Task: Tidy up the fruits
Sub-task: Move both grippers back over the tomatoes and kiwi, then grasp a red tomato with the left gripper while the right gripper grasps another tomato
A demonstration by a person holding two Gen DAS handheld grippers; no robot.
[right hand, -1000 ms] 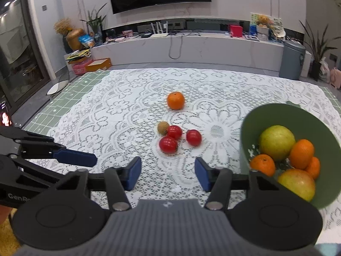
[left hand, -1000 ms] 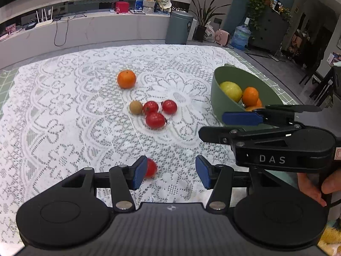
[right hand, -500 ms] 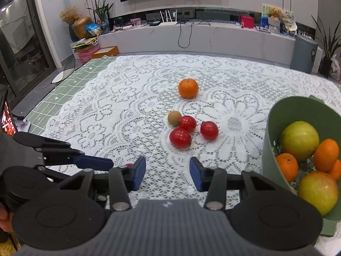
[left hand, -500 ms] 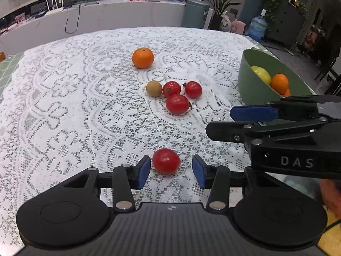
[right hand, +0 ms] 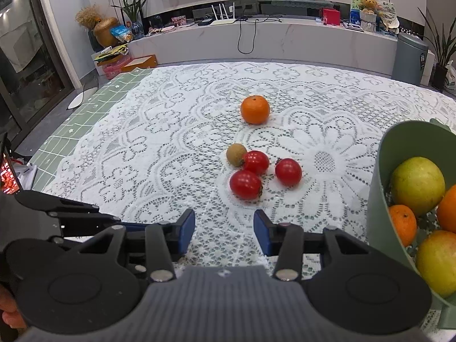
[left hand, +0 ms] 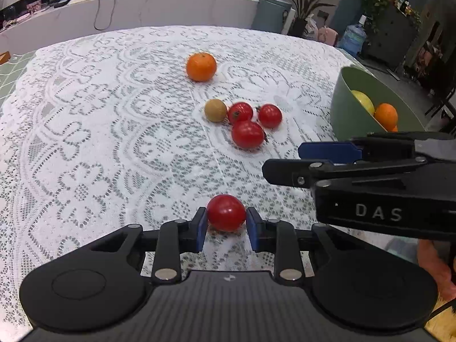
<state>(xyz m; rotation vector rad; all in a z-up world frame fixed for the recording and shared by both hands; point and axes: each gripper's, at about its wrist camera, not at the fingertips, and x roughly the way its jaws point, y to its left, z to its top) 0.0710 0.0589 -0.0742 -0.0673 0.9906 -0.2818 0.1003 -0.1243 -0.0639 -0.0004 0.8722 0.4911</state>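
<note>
My left gripper (left hand: 225,229) is shut on a red tomato (left hand: 226,212) low over the lace tablecloth (left hand: 114,131). Beyond it lie three more tomatoes (left hand: 247,134), a small brown fruit (left hand: 215,110) and an orange (left hand: 201,66). The green bowl (left hand: 346,105) at the right holds fruit. My right gripper (right hand: 224,226) is open and empty, near the three tomatoes (right hand: 245,184), the brown fruit (right hand: 236,154) and the orange (right hand: 254,109). The green bowl (right hand: 379,188) is at its right with oranges and yellow-green fruits.
The right gripper's fingers (left hand: 327,152) reach in from the right in the left wrist view. The left gripper (right hand: 57,208) shows at the lower left of the right wrist view. A green tiled mat (right hand: 85,114) edges the cloth on the left.
My left gripper moved forward over the near tomato and closed its pads on it. My right gripper moved a little closer to the tomato cluster and stayed open.
</note>
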